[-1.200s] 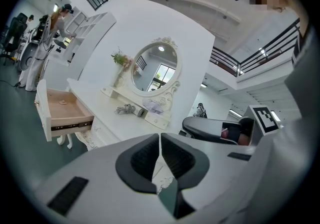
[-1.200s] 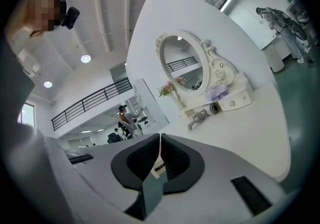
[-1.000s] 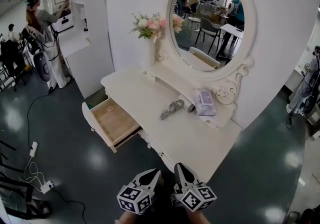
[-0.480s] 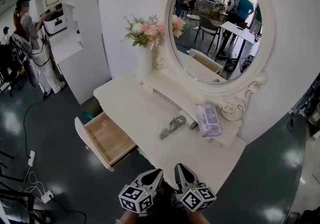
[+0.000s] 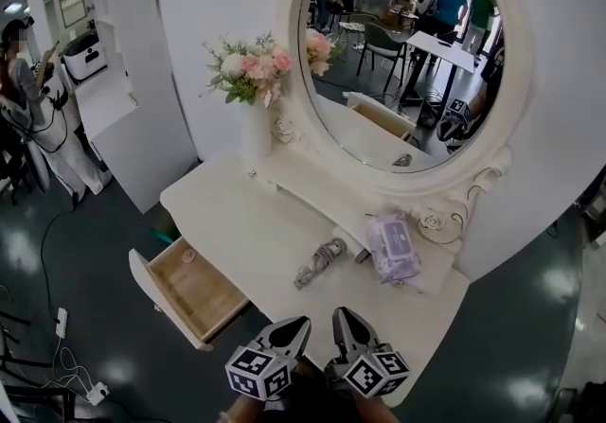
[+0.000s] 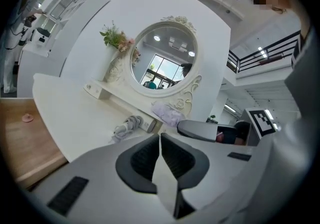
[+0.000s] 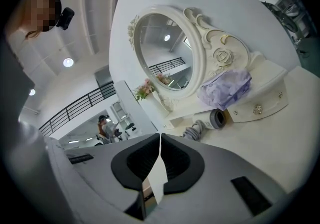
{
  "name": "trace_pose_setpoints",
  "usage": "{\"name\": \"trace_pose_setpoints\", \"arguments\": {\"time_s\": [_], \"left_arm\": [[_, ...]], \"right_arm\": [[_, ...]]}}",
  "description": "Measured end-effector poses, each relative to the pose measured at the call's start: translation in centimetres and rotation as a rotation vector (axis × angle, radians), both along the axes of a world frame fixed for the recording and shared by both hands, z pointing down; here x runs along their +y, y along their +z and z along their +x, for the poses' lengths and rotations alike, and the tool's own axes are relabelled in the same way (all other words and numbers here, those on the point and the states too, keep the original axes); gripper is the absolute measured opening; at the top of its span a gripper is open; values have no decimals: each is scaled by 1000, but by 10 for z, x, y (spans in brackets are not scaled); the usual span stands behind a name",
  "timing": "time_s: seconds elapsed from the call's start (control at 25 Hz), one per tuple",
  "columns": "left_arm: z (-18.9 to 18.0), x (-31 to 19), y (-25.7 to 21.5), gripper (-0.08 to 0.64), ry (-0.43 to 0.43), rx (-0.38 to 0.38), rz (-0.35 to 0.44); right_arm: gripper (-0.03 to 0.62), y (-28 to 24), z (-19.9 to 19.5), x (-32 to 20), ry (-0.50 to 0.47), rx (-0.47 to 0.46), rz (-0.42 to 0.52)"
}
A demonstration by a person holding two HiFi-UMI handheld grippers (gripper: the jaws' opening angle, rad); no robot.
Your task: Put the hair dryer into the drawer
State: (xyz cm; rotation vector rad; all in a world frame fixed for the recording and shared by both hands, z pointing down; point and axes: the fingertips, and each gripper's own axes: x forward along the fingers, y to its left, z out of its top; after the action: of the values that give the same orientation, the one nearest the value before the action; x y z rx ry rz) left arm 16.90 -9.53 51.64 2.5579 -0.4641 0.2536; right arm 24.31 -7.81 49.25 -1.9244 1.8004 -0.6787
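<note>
The grey hair dryer (image 5: 320, 262) lies with its coiled cord on the white vanity table (image 5: 256, 222), just in front of the mirror's shelf. It also shows in the left gripper view (image 6: 129, 125) and the right gripper view (image 7: 209, 121). The wooden drawer (image 5: 194, 290) stands pulled out at the table's left front, with a small pink thing inside. My left gripper (image 5: 301, 325) and right gripper (image 5: 338, 315) hover side by side at the table's near edge, short of the dryer. Both are shut with nothing between the jaws, as seen in their own views (image 6: 160, 135) (image 7: 160, 137).
A purple pack of wipes (image 5: 393, 247) rests on the shelf to the right of the dryer. A white vase of flowers (image 5: 252, 80) stands at the back left beside the oval mirror (image 5: 398, 52). A person (image 5: 28, 99) works at far left; cables (image 5: 59, 322) lie on the floor.
Both grippers and the head have moved closer to the vanity, so the table, dryer and drawer look larger and nearer. The jaws stay shut and the dryer has not moved.
</note>
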Motion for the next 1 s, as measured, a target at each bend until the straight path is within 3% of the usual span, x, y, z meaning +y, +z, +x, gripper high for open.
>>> {"name": "trace_pose_setpoints", "arguments": {"time_s": [0.64, 1.0], "left_arm": [[29, -17, -6, 33, 57, 1, 36], [39, -29, -14, 126, 99, -34, 59]], "right_arm": [[29, 2, 15, 9, 37, 6, 10], [31, -5, 8, 7, 40, -6, 27]]}}
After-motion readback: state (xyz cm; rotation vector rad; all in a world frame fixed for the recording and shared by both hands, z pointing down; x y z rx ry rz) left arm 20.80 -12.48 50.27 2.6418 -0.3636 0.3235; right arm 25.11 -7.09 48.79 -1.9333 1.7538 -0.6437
